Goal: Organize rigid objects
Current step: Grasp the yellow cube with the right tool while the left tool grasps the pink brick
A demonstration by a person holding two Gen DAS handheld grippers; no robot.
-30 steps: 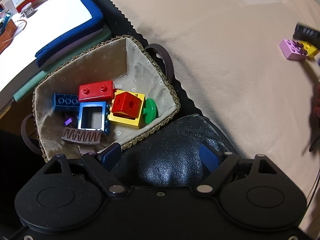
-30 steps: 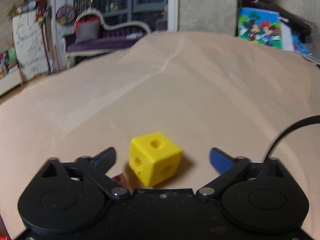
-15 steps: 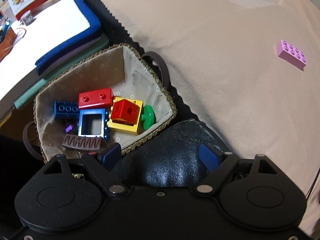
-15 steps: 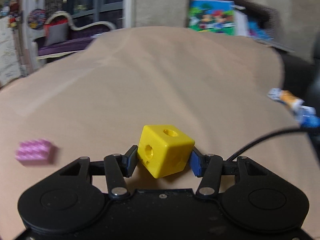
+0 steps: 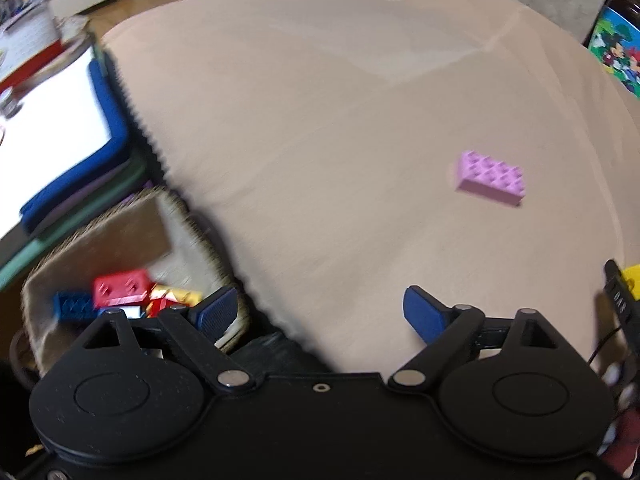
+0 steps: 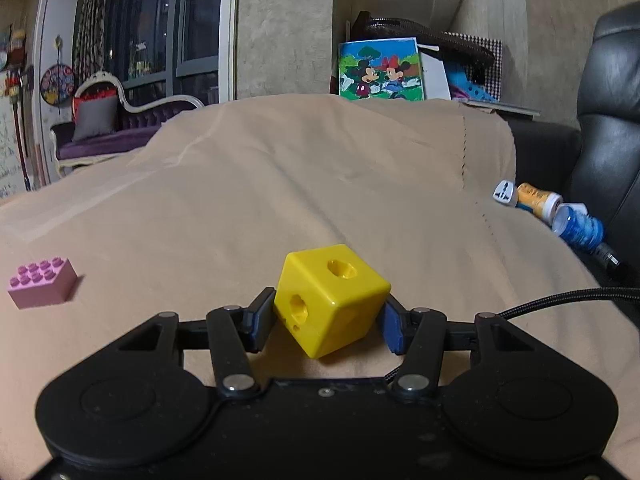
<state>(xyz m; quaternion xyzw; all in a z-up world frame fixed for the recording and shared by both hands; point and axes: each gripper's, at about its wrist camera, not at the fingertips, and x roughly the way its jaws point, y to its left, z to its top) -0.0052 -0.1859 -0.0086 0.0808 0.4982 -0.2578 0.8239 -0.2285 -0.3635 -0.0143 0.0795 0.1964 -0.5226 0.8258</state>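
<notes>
My right gripper is shut on a yellow cube with round holes, held just above the beige cloth. A pink studded brick lies on the cloth to its left; the left wrist view shows the same pink brick at the right. My left gripper hangs over the cloth's near edge, its jaws opening with nothing between them. At lower left sits the lined wicker basket with red, blue and yellow bricks inside. A corner of the yellow cube shows at the right edge.
A blue-edged white pad lies left of the basket. In the right wrist view, bottles lie beside a black leather chair, a cartoon picture box stands behind the cloth, and a black cable trails right.
The right gripper closed on the yellow cube and carried it rightward, away from the pink brick. The left gripper rose and swung from over the basket toward the cloth, its jaws spreading wider.
</notes>
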